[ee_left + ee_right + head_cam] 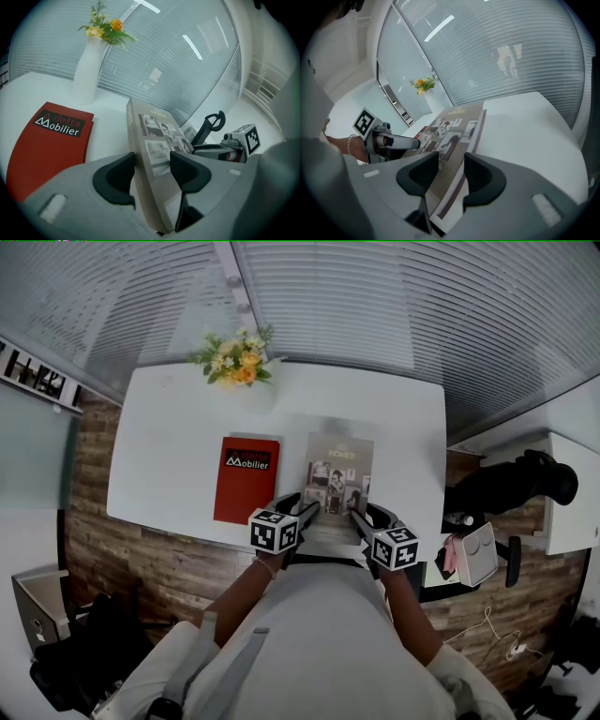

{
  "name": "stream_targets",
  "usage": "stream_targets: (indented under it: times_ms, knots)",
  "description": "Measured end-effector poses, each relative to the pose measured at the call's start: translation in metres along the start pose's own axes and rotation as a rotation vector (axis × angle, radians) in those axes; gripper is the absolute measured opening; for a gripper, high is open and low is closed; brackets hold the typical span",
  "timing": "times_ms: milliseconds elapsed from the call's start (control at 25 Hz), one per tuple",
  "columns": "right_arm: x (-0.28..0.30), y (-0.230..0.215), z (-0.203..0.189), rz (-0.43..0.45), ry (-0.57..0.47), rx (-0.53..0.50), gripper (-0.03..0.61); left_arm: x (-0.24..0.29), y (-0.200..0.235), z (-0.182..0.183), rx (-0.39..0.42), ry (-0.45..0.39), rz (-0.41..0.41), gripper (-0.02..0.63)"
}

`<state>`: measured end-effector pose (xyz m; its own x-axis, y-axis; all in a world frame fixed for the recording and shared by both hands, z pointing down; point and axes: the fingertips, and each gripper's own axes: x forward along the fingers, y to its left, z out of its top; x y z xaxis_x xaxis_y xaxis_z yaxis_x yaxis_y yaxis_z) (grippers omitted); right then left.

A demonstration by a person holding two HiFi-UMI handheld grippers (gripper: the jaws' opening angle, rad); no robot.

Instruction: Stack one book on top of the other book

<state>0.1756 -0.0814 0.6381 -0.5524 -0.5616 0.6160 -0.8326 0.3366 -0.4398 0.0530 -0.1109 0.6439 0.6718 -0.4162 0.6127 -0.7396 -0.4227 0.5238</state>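
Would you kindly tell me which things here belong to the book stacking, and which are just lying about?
Part of the job: grey book, gripped by the left gripper and the right gripper; red book, flat on the table.
Just lying about: vase of flowers.

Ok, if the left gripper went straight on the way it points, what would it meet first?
The left gripper is shut on the grey book, which fills its line. Beyond that, probably the white table before the window blinds; the vase stands off to the left. Depth unclear.

red book [47,152] — "Mobilier", white lettering
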Motion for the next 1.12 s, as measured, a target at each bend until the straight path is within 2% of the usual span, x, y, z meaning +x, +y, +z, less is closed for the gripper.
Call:
stream_targets:
  times_ms: [480,1120]
  knots:
    - [-0.021,0.014,0.024,0.013,-0.051,-0.006,0.17,-0.021,-0.018,0.025,0.028,-0.055,0.009,0.247]
    - [-0.046,0.01,0.026,0.027,-0.081,-0.038,0.17,-0.025,-0.045,0.025,0.035,-0.094,0.042,0.247]
